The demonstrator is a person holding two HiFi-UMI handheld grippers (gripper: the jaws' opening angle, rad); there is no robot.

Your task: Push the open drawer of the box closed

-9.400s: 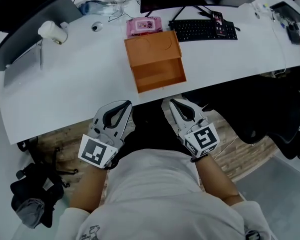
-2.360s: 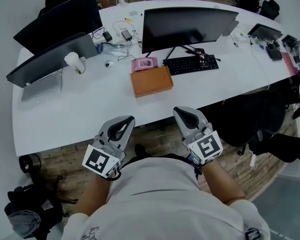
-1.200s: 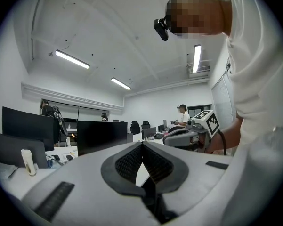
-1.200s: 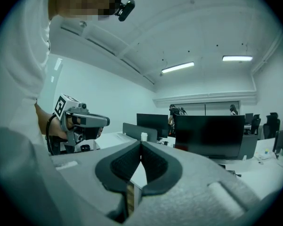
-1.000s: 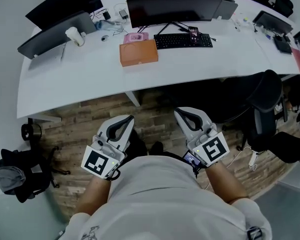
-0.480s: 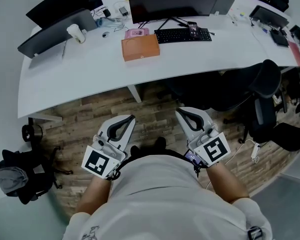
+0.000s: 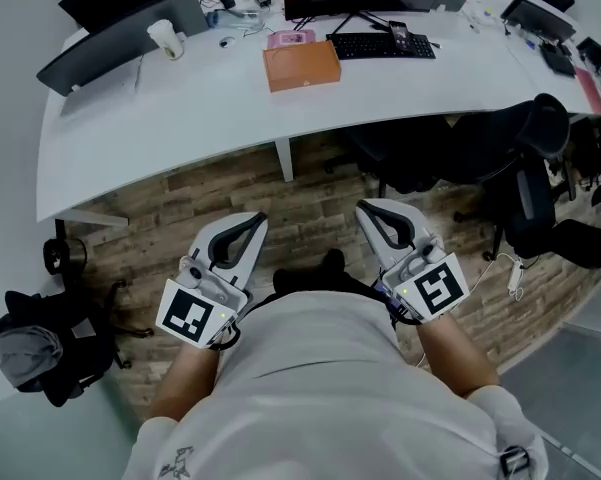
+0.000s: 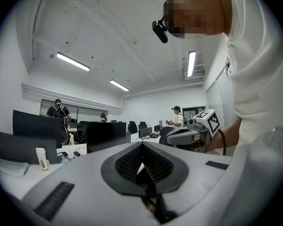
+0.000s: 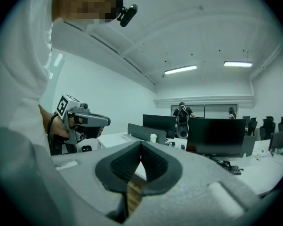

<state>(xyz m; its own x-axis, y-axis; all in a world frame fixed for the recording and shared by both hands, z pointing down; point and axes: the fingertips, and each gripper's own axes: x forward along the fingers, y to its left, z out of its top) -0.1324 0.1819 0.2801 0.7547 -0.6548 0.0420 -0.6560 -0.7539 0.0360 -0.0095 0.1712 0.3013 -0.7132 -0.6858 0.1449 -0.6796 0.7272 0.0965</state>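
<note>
The orange box (image 7: 300, 65) stands on the white desk (image 7: 180, 118) at the top of the head view, and its drawer sits flush with its front. Both grippers are held close to the person's body, over the wooden floor and far from the desk. My left gripper (image 7: 252, 220) is shut with nothing between its jaws; its tips (image 8: 141, 145) meet in the left gripper view. My right gripper (image 7: 365, 208) is shut and empty too, tips (image 9: 141, 144) together. Each gripper view shows the other gripper beside it: the right gripper (image 8: 188, 133) and the left gripper (image 9: 84, 121).
On the desk are a keyboard (image 7: 380, 45), a pink pack (image 7: 292, 38), a cup (image 7: 165, 38) and dark monitors (image 7: 120, 33). Black chairs (image 7: 530, 158) stand at the right. A dark bag (image 7: 40, 338) lies on the floor at the left. People stand far off (image 9: 181, 121).
The drawer, open in the oldest frame, is shut. The person has stepped back: the desk and box have slid toward the top of the head view. Both grippers stay shut near the body.
</note>
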